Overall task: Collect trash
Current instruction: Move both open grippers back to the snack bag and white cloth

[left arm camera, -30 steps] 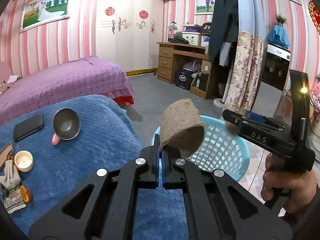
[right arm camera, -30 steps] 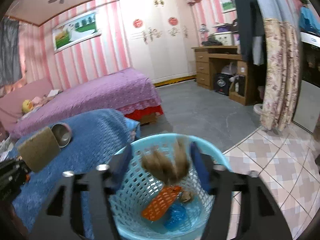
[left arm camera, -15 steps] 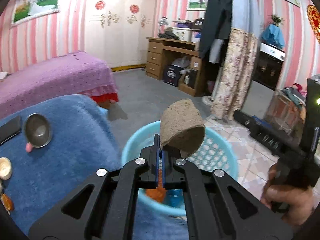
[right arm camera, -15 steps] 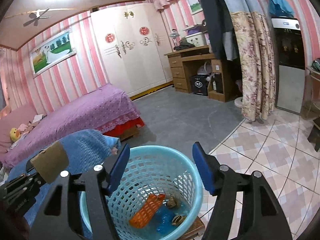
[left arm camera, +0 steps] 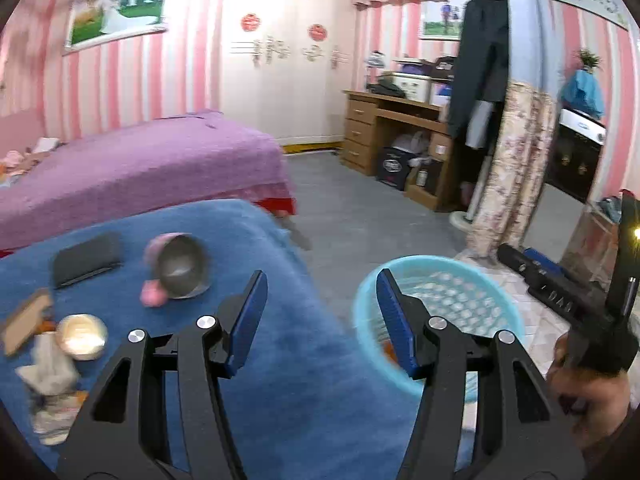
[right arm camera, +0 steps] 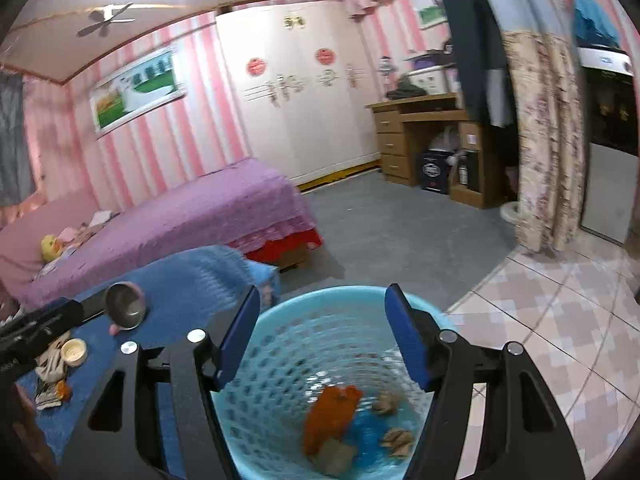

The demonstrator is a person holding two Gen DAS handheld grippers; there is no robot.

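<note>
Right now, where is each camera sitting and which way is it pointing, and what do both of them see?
Left wrist: rides the left gripper, looking along its open jaws over the blue blanket toward the basket; the right hand shows at the edge.
Right wrist: rides the right gripper, jaws open, looking down into the basket at the trash; the left gripper's body shows at far left.
Shared: basket, metal bowl, purple bed, wardrobe.

A bowl (left arm camera: pixel 182 266), phone (left arm camera: pixel 87 258), cup (left arm camera: pixel 82 336) and wrappers (left arm camera: pixel 50 384) are lying on the blue counter (left arm camera: pixel 304 376); the basket (right arm camera: pixel 276 344) is standing on the floor (right arm camera: pixel 552 320).
</note>
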